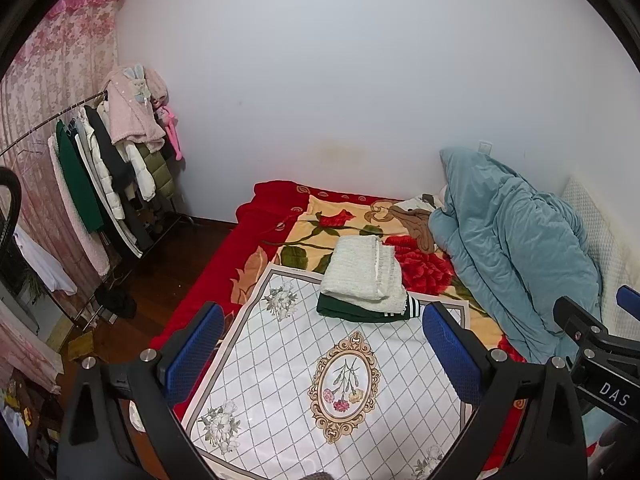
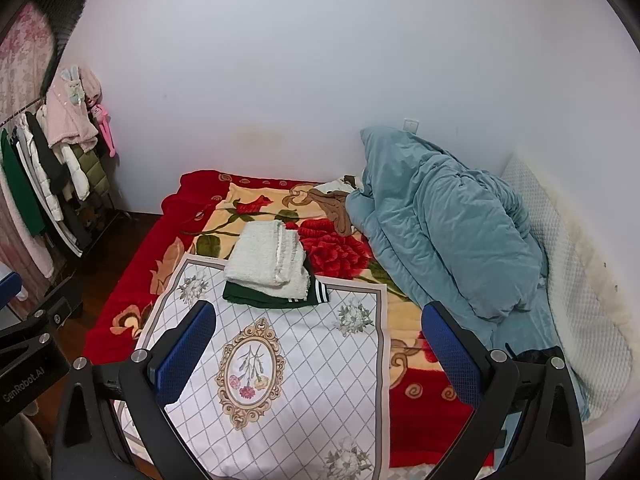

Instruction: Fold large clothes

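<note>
Both wrist cameras look down and forward from above the near end of the bed point(image 1: 256, 216), side by side and not close to it, facing the white wall point(image 1: 360, 80), and both views share the folded pile point(image 1: 366, 276) and the blue quilt point(image 2: 452, 216).

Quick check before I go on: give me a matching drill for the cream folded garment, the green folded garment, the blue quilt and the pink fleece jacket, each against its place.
Things:
1. cream folded garment
2. green folded garment
3. blue quilt
4. pink fleece jacket

Places:
A. hanging on the clothes rack
B. bottom of the stack, on the white patterned cloth
C. bunched against the wall
D. top of the stack

Pairs: 1-D, 2-B, 3-C, 4-A
</note>
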The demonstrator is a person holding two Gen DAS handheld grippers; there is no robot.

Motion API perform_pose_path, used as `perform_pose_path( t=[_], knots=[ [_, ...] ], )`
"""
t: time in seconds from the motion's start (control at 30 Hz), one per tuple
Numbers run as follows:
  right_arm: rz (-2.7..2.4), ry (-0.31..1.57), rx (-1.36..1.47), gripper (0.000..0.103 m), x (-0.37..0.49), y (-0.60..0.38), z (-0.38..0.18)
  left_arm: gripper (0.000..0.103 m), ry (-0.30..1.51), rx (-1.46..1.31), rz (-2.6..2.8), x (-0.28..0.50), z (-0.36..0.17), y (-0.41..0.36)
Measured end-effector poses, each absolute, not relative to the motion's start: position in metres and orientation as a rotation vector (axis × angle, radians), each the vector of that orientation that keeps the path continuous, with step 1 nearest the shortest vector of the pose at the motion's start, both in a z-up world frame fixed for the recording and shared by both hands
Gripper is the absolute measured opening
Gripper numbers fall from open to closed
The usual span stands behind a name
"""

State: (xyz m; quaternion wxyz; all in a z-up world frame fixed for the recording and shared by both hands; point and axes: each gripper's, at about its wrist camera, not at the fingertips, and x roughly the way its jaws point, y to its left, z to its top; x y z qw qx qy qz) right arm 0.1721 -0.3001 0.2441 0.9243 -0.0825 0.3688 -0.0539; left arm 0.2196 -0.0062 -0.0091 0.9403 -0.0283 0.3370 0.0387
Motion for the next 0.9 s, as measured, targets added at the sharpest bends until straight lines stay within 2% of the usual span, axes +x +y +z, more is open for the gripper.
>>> perform_pose_path(
  t=[0.9],
  knots=[
    [-0.095, 0.747, -0.175, 0.103, 0.174, -0.303, 0.255, 0.101, 0.68, -0.064, 0.096, 0.212, -0.001, -0.01]
  ],
)
